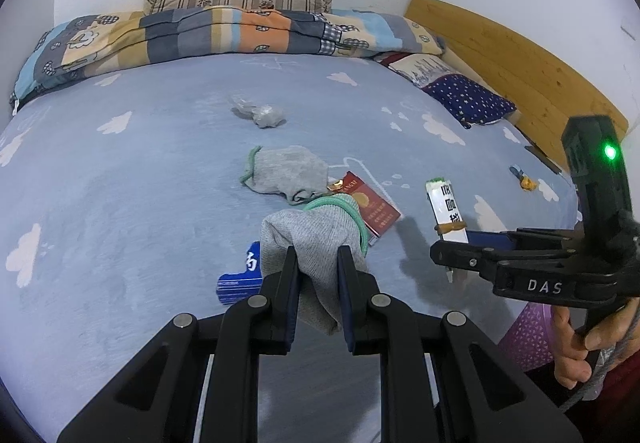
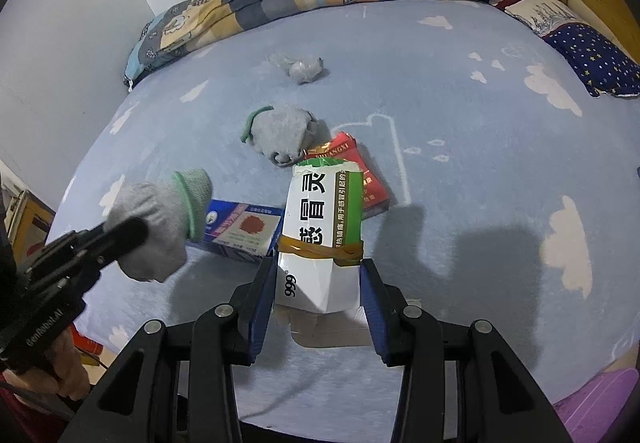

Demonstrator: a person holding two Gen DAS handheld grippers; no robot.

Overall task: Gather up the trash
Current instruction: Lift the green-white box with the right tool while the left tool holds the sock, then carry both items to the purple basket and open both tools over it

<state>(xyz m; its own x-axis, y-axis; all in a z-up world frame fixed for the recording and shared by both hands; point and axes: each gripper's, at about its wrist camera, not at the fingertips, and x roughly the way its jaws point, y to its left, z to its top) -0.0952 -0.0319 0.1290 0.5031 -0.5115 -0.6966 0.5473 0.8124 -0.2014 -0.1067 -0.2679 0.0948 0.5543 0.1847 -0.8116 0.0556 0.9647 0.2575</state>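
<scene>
Two items in hand: my left gripper [image 1: 318,263] is clamped on a grey glove [image 1: 316,231], my right gripper [image 2: 320,285] pinches the white medicine box [image 2: 322,227], both lifted off the bed [image 1: 120,203]; red packet [image 1: 370,209], blue box [image 2: 240,229], second glove [image 1: 286,173] remain mid-bed. Next I'd carry both to the purple bin [image 1: 528,335] at the near edge, release

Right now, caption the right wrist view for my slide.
Right gripper lifts a white medicine box above the bed.
</scene>
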